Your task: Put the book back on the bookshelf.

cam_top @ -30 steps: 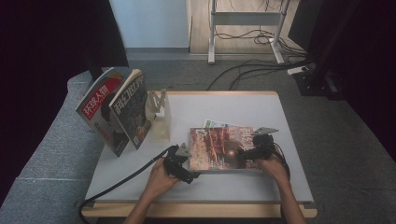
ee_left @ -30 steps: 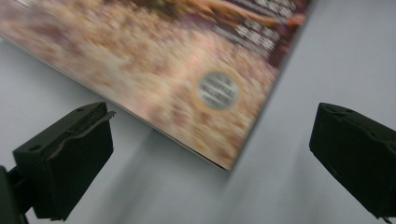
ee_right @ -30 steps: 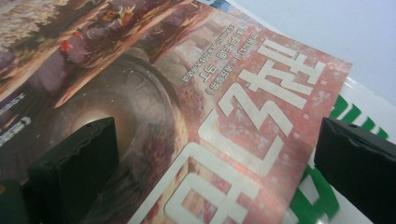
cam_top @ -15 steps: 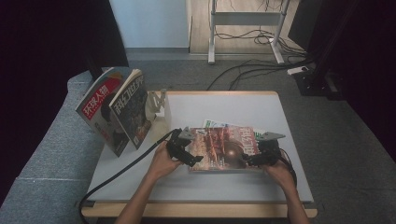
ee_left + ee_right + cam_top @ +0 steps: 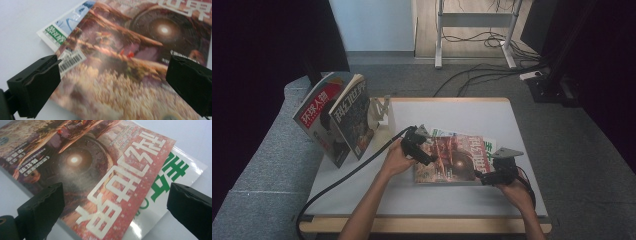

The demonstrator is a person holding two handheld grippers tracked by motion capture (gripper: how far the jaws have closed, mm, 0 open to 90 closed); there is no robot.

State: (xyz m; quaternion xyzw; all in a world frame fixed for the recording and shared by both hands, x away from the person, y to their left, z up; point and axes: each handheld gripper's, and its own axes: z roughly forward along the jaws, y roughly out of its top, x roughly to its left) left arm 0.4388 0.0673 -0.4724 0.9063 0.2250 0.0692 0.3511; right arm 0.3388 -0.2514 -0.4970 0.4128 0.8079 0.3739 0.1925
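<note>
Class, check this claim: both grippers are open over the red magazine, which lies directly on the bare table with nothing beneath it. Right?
Not quite. The red magazine lies on another magazine with green lettering, as the right gripper view shows. Both the left gripper and the right gripper are open.

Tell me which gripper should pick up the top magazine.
Probably right. The right gripper sits open at the red magazine's free corner by the table edge; the left gripper hovers open over the cover, no edge between its jaws.
</note>
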